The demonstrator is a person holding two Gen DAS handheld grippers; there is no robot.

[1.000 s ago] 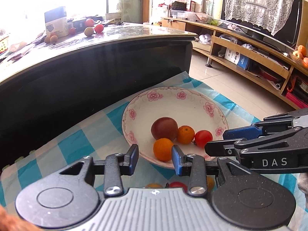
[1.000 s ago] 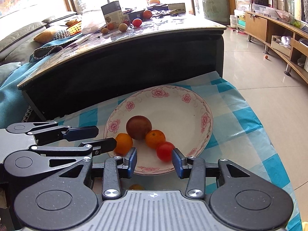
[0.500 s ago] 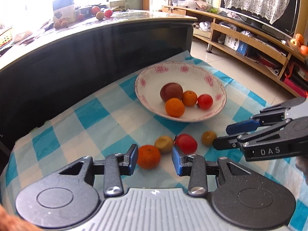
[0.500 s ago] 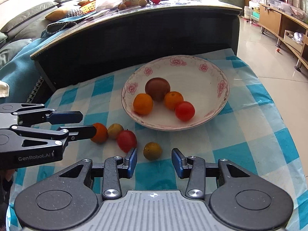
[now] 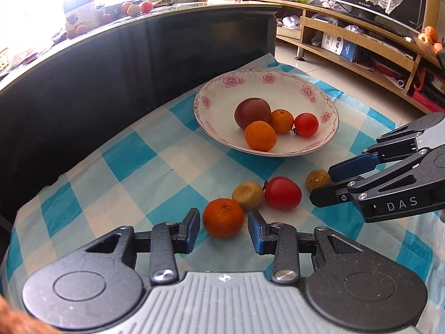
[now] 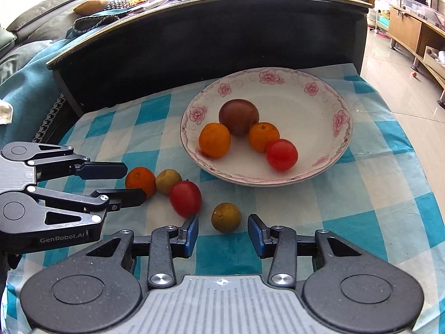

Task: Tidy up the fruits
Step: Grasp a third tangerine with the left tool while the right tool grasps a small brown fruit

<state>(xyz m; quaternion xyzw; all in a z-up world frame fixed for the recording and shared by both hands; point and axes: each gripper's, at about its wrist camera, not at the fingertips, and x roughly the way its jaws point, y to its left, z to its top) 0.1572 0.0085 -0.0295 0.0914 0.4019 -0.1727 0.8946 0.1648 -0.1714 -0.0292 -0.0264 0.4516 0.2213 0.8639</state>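
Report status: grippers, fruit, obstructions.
Left gripper open, framing orange. Right gripper open near yellow-green fruit. Four fruits in plate. Nothing blocking.

In the left wrist view, the right gripper [image 5: 319,192] covers one side of the yellow-green fruit [image 5: 317,179] and runs off the frame's right edge. The fruits on the black counter [image 5: 133,8] behind are washed out by window glare, too small to name.

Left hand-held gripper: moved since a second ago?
Yes. The left hand-held gripper has pulled back from the floral plate and now frames the orange on the checked cloth.
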